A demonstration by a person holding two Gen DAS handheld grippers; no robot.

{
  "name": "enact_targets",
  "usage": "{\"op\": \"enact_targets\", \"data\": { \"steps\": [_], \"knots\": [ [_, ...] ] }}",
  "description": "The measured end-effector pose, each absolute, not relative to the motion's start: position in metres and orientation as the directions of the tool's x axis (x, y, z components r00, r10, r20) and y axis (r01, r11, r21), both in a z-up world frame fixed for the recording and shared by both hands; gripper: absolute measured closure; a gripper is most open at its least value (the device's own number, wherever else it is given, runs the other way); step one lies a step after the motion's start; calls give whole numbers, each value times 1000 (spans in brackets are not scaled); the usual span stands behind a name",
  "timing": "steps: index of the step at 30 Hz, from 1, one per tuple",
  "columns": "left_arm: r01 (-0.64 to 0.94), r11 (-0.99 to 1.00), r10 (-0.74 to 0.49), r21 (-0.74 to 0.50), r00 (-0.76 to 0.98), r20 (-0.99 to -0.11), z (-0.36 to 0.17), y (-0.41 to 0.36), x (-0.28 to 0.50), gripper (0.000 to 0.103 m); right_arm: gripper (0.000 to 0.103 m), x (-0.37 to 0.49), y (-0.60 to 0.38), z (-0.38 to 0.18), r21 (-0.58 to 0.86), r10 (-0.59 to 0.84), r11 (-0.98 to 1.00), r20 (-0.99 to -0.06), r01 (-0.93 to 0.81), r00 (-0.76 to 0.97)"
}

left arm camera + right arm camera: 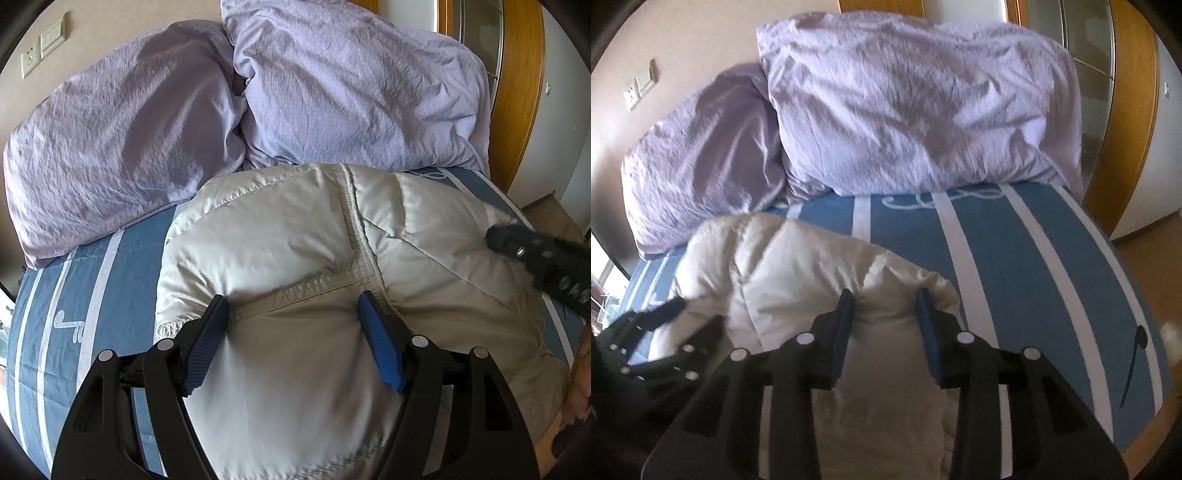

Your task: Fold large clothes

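Note:
A cream-white puffy down jacket (295,240) lies bunched on the blue striped bed. My left gripper (293,314) is open, its blue pads pressed into the jacket on either side of a stitched seam. In the right wrist view the jacket (798,269) fills the lower left. My right gripper (886,299) is open with a fold of jacket bulging between its pads. The right gripper also shows in the left wrist view (532,254) at the jacket's right edge. The left gripper shows blurred in the right wrist view (657,332) at far left.
Two lavender pillows (122,140) (354,92) lie at the head of the bed. The blue sheet with white stripes (1034,266) stretches to the right of the jacket. A wooden frame (524,92) and floor lie beyond the bed's right edge. Wall switches (40,44) are at upper left.

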State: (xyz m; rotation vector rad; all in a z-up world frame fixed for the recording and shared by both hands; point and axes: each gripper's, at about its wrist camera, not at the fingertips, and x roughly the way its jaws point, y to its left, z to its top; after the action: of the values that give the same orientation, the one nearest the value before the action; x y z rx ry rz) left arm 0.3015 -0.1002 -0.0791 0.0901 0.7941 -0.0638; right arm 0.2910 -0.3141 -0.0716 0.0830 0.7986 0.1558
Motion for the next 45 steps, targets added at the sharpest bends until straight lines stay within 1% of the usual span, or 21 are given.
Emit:
{"op": "enact_targets", "data": {
  "steps": [5, 13, 29, 45],
  "knots": [
    [94, 994, -27, 55, 705, -709, -80, -101, 302, 31, 68, 296, -313, -90, 132, 160, 987, -724, -93, 671],
    [96, 994, -29, 59, 720, -693, -83, -104, 302, 30, 68, 298, -313, -107, 137, 153, 988, -724, -77, 673],
    [101, 992, -28, 74, 755, -655, -88, -106, 299, 29, 67, 294, -312, -121, 147, 146, 987, -693, -60, 706],
    [99, 991, -24, 85, 778, -628, -93, -107, 296, 28, 67, 295, -313, -123, 143, 144, 988, -684, -63, 715]
  ]
}}
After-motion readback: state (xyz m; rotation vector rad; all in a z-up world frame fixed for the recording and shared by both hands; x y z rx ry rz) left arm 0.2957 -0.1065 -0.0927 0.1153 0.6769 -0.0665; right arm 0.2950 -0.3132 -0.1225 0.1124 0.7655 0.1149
